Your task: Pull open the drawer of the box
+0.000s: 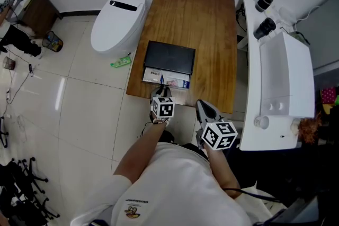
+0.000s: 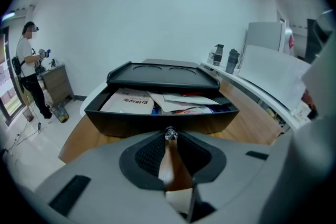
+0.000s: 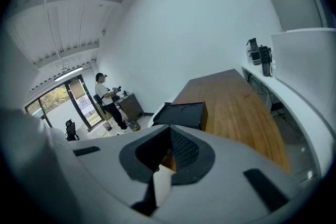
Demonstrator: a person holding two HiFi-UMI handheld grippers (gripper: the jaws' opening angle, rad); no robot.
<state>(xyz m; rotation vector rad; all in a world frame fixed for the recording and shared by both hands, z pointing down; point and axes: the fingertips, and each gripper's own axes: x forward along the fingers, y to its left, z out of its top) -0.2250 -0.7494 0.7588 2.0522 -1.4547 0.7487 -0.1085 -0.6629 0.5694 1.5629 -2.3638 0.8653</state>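
Observation:
A black box (image 1: pixel 170 56) sits on the wooden table (image 1: pixel 201 13) near its front edge. Its drawer (image 1: pixel 165 79) stands pulled out towards me, with papers and booklets showing inside. In the left gripper view the drawer's front wall (image 2: pixel 157 122) fills the middle, under the box lid (image 2: pixel 163 73). My left gripper (image 1: pixel 162 91) (image 2: pixel 169 136) is at the drawer front, its tips shut on a small clear knob (image 2: pixel 169 134). My right gripper (image 1: pixel 203 106) (image 3: pixel 169 131) hovers off the table's front edge, to the right of the box (image 3: pixel 184 113), shut and holding nothing.
A white toilet-shaped unit (image 1: pixel 117 21) stands left of the table, with a green item (image 1: pixel 121 62) on the floor beside it. A white counter with machines (image 1: pixel 280 82) runs along the right. A person (image 2: pixel 27 68) stands far off by a cabinet.

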